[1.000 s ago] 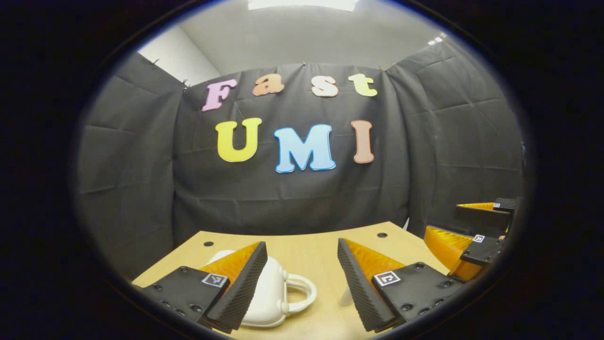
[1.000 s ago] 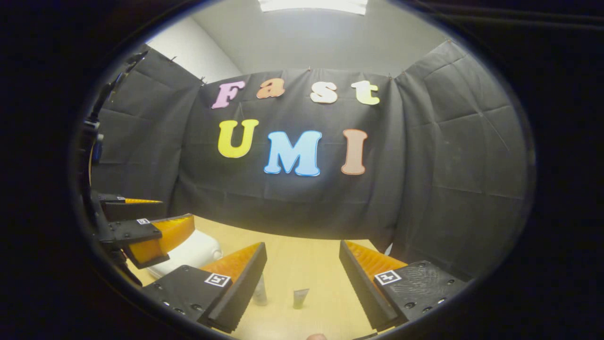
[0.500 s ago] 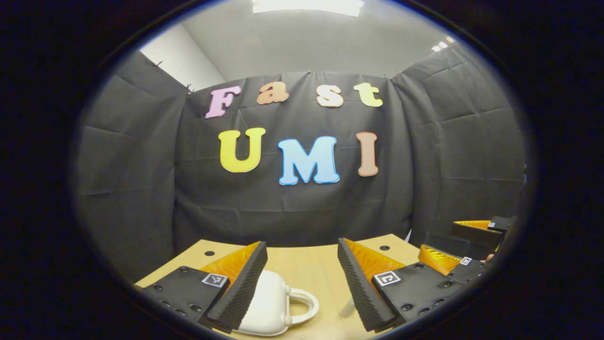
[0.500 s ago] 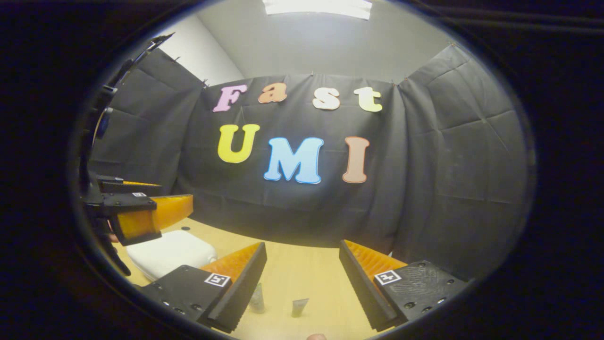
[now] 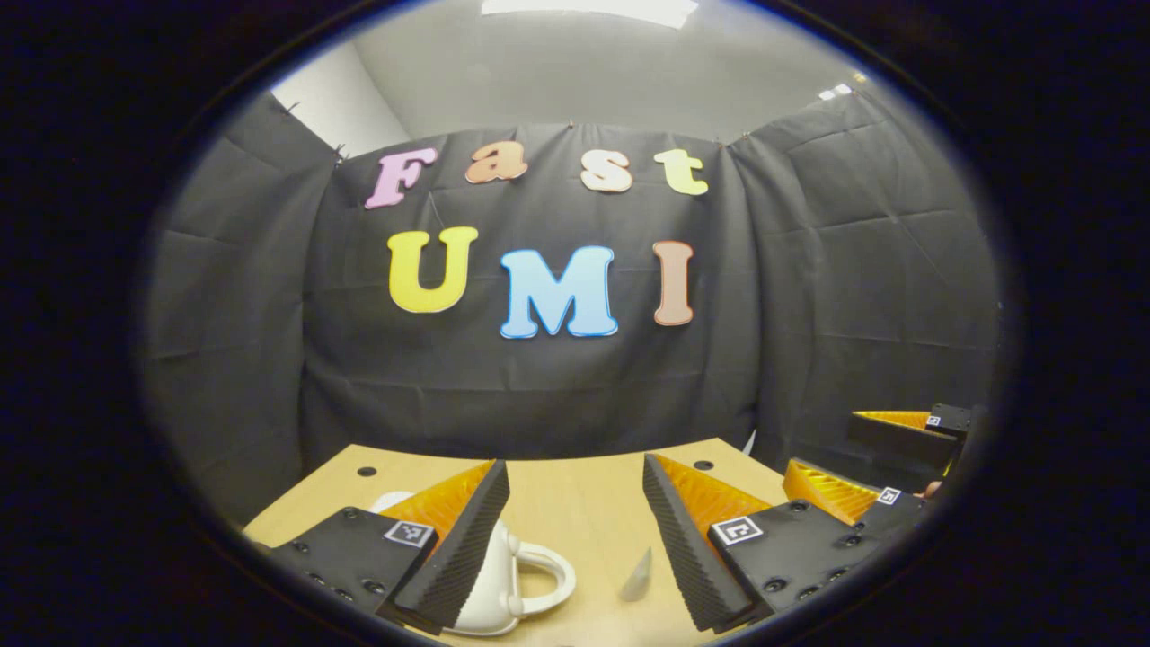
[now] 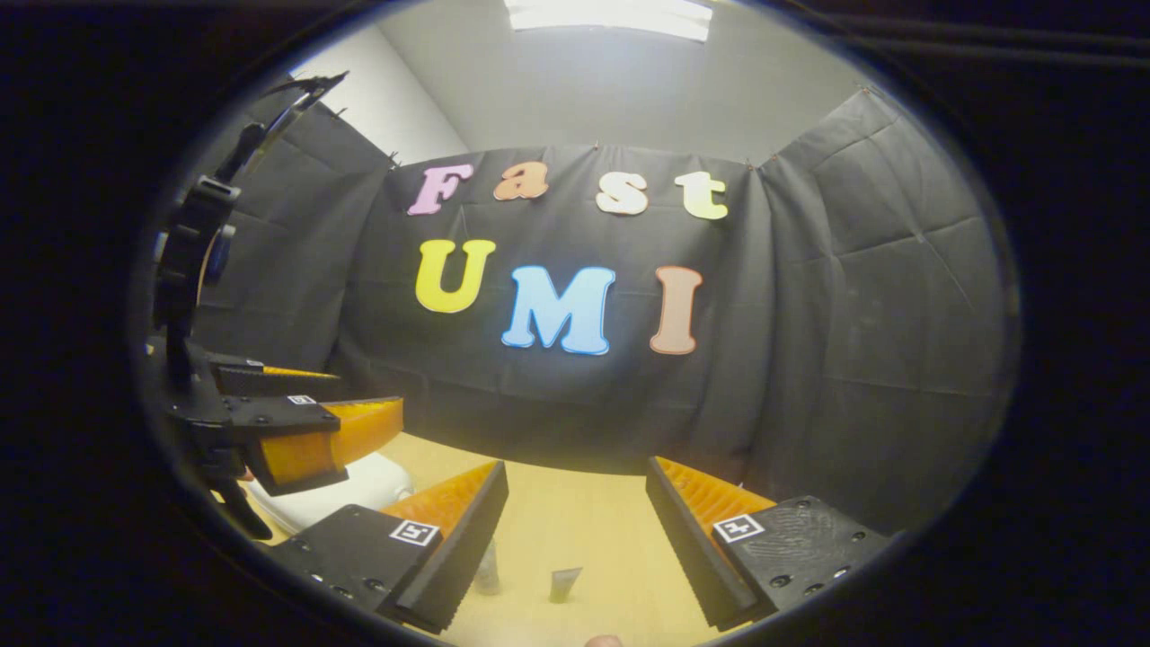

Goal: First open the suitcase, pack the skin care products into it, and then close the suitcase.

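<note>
While both tools, left tool [image 5: 575,530] and right tool [image 6: 575,539], are hanging wide open and empty, the closed suitcase [image 5: 490,584] is risking sliding across the worktop [image 5: 575,494] if nudged.

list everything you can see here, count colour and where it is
table: 1, light wood, runs below both grippers to the cloth wall
suitcase: 1, white, small, lid down, handle toward the table's middle, partly behind one finger in the left gripper view; also low left in the right gripper view
tubes: 2 small ones, pale to greyish, standing on the table between the fingers in the right gripper view; one half hidden by a finger
pale tube: 1, whitish, on the table right of the suitcase handle; may be one of the two above
ceiling light: 1, white, overhead
left gripper: open, holding nothing, over the suitcase
right gripper: open, holding nothing, above the tubes
</note>
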A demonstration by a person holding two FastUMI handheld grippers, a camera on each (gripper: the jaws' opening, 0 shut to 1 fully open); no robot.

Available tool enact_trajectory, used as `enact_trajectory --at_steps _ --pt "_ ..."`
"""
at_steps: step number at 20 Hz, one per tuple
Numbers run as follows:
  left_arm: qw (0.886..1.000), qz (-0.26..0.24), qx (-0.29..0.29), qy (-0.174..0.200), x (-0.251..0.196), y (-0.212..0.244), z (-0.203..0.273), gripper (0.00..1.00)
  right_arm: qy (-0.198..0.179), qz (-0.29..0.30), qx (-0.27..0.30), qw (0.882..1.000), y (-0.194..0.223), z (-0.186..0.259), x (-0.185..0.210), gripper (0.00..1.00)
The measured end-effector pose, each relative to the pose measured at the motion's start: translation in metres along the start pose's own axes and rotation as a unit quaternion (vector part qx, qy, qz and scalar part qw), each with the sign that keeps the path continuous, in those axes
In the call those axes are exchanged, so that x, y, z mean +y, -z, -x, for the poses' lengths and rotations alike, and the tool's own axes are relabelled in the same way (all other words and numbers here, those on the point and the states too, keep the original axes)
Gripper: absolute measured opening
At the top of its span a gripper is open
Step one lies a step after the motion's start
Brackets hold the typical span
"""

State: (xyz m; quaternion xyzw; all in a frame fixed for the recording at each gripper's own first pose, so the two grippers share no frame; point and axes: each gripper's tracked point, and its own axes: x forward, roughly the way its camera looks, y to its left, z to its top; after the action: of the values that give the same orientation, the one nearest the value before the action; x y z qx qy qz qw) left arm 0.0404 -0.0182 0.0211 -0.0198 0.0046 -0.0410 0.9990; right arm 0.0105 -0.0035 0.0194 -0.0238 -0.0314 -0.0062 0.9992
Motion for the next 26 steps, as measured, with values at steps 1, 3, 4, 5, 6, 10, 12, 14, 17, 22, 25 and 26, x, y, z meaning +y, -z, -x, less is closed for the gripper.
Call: enact_trajectory --at_steps 1,3,4,5,6,10,12,14,17,22,25,26 --pt "1.0 0.002 0.011 0.002 0.003 0.005 -0.004 0.96 0.004 0.002 -0.004 1.0 -0.001 0.002 -0.004 0.94" --pt "0.999 0.01 0.035 0.007 0.009 0.015 -0.015 0.96 0.006 0.003 -0.009 1.0 -0.001 0.004 -0.007 0.94" --pt "0.998 0.019 0.052 0.004 0.014 0.025 -0.022 0.96 0.005 0.001 -0.009 1.0 0.0 0.004 -0.006 0.94" --pt "0.997 0.029 0.071 0.004 0.019 0.032 -0.029 0.96 0.004 -0.001 -0.009 1.0 0.002 0.003 -0.008 0.94" --pt "0.995 0.037 0.093 0.004 0.021 0.04 -0.037 0.96 0.002 -0.004 -0.006 1.0 0.005 0.001 -0.008 0.94" --pt "0.978 0.07 0.196 0.007 0.03 0.087 -0.06 0.96 -0.005 -0.003 0.005 1.0 0.015 -0.005 -0.012 0.94" --pt "0.96 0.09 0.264 0.02 0.026 0.119 -0.065 0.96 0.001 0.014 0.0 1.0 0.014 -0.008 -0.018 0.94" --pt "0.938 0.098 0.332 0.03 0.018 0.153 -0.07 0.96 -0.003 0.02 -0.002 1.0 0.016 -0.012 -0.018 0.94" --pt "0.909 0.11 0.402 0.028 0.025 0.188 -0.088 0.96 -0.02 0.004 0.017 1.0 0.028 -0.015 -0.016 0.94" --pt "0.871 0.119 0.476 0.02 0.032 0.232 -0.106 0.95 -0.031 0.018 0.036 0.999 0.041 -0.02 -0.017 0.94" --pt "0.848 0.119 0.516 0.014 0.032 0.257 -0.109 0.99 -0.04 0.012 0.046 0.998 0.046 -0.023 -0.015 0.94" --pt "0.844 0.124 0.522 0.014 0.032 0.263 -0.111 0.9 -0.042 0.008 0.049 0.998 0.047 -0.024 -0.014 0.94"
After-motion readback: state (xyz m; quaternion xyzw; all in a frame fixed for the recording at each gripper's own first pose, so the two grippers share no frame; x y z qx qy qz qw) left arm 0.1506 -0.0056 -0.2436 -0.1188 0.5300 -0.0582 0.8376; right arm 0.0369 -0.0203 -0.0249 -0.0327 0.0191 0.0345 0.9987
